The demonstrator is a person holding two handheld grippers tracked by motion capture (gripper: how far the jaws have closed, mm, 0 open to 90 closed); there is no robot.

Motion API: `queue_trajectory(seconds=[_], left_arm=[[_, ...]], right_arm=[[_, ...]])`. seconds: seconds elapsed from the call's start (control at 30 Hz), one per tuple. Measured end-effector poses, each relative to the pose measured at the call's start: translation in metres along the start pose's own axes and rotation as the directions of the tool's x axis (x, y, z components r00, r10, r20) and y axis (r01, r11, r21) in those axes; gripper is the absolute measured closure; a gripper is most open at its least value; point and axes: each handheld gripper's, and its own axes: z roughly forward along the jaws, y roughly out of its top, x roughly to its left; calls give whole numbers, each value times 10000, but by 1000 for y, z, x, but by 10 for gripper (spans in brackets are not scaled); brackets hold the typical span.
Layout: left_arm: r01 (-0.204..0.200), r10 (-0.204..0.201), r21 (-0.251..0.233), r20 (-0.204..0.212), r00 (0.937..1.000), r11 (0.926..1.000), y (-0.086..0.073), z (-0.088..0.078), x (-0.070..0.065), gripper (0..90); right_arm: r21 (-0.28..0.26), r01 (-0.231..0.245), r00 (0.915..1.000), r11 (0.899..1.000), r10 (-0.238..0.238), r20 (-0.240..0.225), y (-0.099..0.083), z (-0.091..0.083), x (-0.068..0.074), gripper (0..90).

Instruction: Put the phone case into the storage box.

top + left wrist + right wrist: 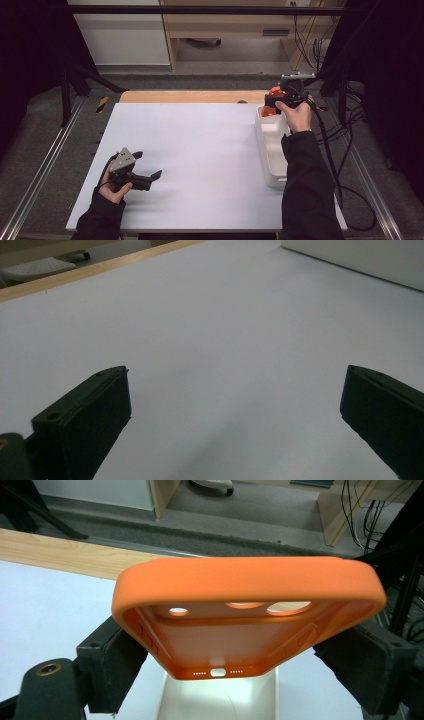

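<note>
Jaws of our right gripper are clamped on the two long sides of an orange phone case, which we hold level with its open inside facing up and its camera end pointing away from us. That side grip probably keeps the soft case from folding and leaves its ends free for setting down. It hangs over the far end of the white tray at the table's right edge; the near part of the tray looks empty, and what sits under the gripper we cannot tell. Our left gripper rests low over the bare white tabletop, jaws spread wide with nothing between them, likely kept aside and ready.
</note>
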Motion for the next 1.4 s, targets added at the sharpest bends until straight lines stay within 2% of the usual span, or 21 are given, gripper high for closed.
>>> queue_trajectory(seconds=[0.3,0.6,1.4], left_arm=[[-18,18,8,21,10000,10000,0,0,0,0],[-40,39,46,28,10000,10000,0,1,0,0],[-100,99,130,54,9999,9999,-1,3,-1,0]], right_arm=[[313,-100,9999,9995,96,122,-4,11,1,152],[492,-472,9987,9977,460,240,-10,23,-4,152],[1242,-417,9983,9914,362,460,-17,55,1,152]])
